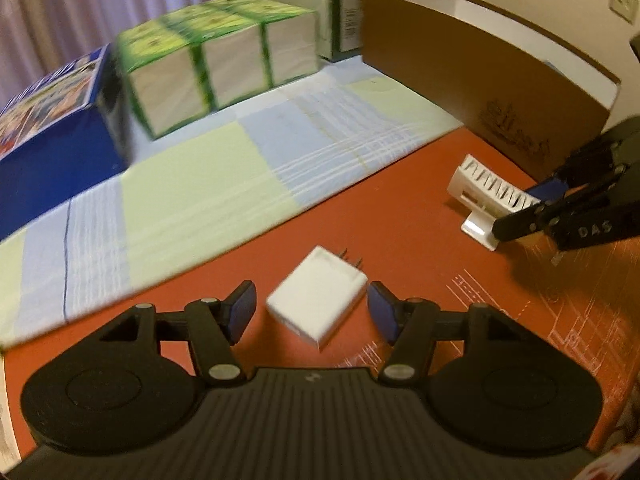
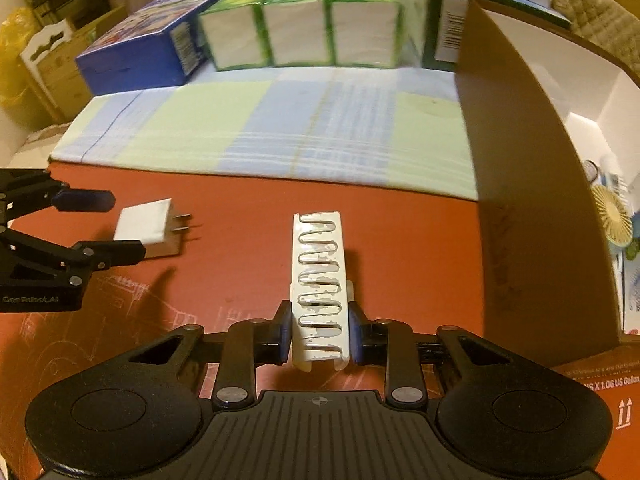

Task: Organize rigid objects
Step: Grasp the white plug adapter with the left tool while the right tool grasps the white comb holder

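Note:
A white plug adapter (image 1: 318, 296) lies on the red mat between the fingers of my left gripper (image 1: 312, 308), which is open around it without touching. It also shows in the right wrist view (image 2: 146, 226), with the left gripper (image 2: 116, 224) around it. My right gripper (image 2: 318, 330) is shut on a white rack with a wire coil (image 2: 320, 276), holding its near end. In the left wrist view the rack (image 1: 490, 192) is at the right, with the right gripper (image 1: 520, 212) on it.
A brown cardboard box (image 2: 532, 184) with white inner walls stands open at the right and holds some items. A checked cloth (image 2: 280, 136) lies beyond the red mat (image 2: 400, 240). Green tissue packs (image 2: 304, 24) and a blue box (image 2: 148, 44) line the back.

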The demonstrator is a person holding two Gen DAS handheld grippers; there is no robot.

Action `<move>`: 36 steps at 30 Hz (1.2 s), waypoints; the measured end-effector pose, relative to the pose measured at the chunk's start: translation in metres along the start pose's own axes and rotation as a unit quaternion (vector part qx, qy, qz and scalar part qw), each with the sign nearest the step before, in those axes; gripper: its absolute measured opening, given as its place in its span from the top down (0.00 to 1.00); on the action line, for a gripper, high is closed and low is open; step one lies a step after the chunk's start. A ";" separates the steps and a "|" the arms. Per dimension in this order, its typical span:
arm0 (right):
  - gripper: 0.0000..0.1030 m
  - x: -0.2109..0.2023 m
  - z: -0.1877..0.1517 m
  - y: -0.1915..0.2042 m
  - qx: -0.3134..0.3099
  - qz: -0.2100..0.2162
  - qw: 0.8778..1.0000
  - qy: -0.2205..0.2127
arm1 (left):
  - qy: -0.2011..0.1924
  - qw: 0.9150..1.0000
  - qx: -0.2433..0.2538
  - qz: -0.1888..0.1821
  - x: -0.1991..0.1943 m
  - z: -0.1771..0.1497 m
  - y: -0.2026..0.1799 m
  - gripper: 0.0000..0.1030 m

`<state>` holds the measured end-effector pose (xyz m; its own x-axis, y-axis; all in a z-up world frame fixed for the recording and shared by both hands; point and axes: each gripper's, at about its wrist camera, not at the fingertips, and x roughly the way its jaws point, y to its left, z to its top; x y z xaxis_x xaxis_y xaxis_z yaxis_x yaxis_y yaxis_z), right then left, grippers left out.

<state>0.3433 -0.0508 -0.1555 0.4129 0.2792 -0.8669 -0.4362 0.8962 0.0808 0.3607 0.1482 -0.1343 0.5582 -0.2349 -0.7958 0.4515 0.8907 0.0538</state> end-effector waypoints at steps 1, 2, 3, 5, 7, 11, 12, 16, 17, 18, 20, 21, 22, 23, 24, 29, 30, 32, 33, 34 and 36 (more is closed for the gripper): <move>0.76 0.000 0.000 -0.001 0.003 0.000 1.000 0.000 | 0.000 1.000 0.010 -0.006 0.003 0.002 0.000 0.44; 0.76 0.000 0.001 -0.002 0.005 0.001 1.000 0.000 | 0.001 1.000 0.018 -0.008 0.007 0.003 0.000 0.44; 0.76 0.000 0.001 -0.002 0.007 0.001 1.000 0.001 | 0.004 1.000 0.028 -0.010 0.010 0.005 0.000 0.44; 0.76 -0.001 0.001 -0.003 0.008 0.002 1.000 0.001 | 0.011 0.999 0.042 -0.015 0.017 0.008 -0.001 0.44; 0.76 -0.002 0.000 -0.003 0.010 0.002 1.000 0.000 | 0.018 0.998 0.049 -0.017 0.023 0.010 -0.001 0.46; 0.76 -0.002 0.000 -0.005 0.015 0.004 1.000 0.001 | 0.028 0.999 0.037 -0.019 0.028 0.011 -0.001 0.50; 0.76 -0.002 0.000 -0.005 0.014 0.004 1.000 0.001 | 0.029 0.999 0.031 -0.019 0.027 0.011 -0.001 0.50; 0.76 -0.003 -0.001 -0.005 0.012 0.006 1.000 -0.002 | 0.034 0.999 0.007 -0.015 0.025 0.011 -0.002 0.51; 0.76 -0.003 -0.001 -0.005 0.011 0.008 1.000 -0.002 | 0.036 0.999 0.004 -0.012 0.024 0.011 -0.003 0.51; 0.76 -0.004 -0.001 -0.005 0.010 0.010 1.000 -0.002 | 0.037 0.999 0.000 -0.009 0.023 0.010 -0.005 0.51; 0.76 -0.004 -0.001 -0.004 0.008 0.014 1.000 -0.002 | 0.040 0.999 -0.008 -0.004 0.021 0.009 -0.008 0.51; 0.76 -0.004 -0.002 -0.004 0.006 0.015 1.000 -0.001 | 0.042 0.999 -0.014 -0.001 0.020 0.008 -0.010 0.51; 0.76 -0.005 -0.003 -0.003 0.003 0.016 1.000 -0.002 | 0.043 0.999 -0.019 0.001 0.019 0.007 -0.011 0.51; 0.76 -0.005 -0.004 -0.003 0.000 0.017 1.000 -0.003 | 0.044 0.999 -0.024 0.003 0.017 0.006 -0.013 0.51; 0.76 -0.006 -0.005 -0.002 -0.004 0.016 1.000 -0.003 | 0.046 0.998 -0.030 0.006 0.016 0.005 -0.015 0.51; 0.76 -0.012 -0.014 -0.002 -0.015 0.023 1.000 -0.002 | 0.053 0.996 -0.071 0.022 0.007 -0.001 -0.027 0.51; 0.76 -0.013 -0.016 -0.002 -0.016 0.024 1.000 -0.002 | 0.053 0.995 -0.083 0.026 0.005 -0.003 -0.029 0.51; 0.76 -0.016 -0.021 -0.003 -0.018 0.026 0.999 -0.001 | 0.052 0.993 -0.103 0.030 0.001 -0.006 -0.034 0.51; 0.76 -0.017 -0.023 -0.004 -0.021 0.028 0.999 0.000 | 0.051 0.991 -0.118 0.032 -0.001 -0.009 -0.036 0.51; 0.76 -0.019 -0.025 -0.004 -0.024 0.030 0.999 0.000 | 0.051 0.990 -0.129 0.035 -0.003 -0.011 -0.038 0.51; 0.76 -0.022 -0.030 -0.004 -0.031 0.036 0.999 0.003 | 0.053 0.986 -0.148 0.050 -0.007 -0.014 -0.045 0.51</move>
<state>0.3116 -0.0707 -0.1516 0.3739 0.3389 -0.8634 -0.5131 0.8510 0.1118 0.3267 0.1154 -0.1392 0.5073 -0.1127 -0.8544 0.1670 0.9855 -0.0309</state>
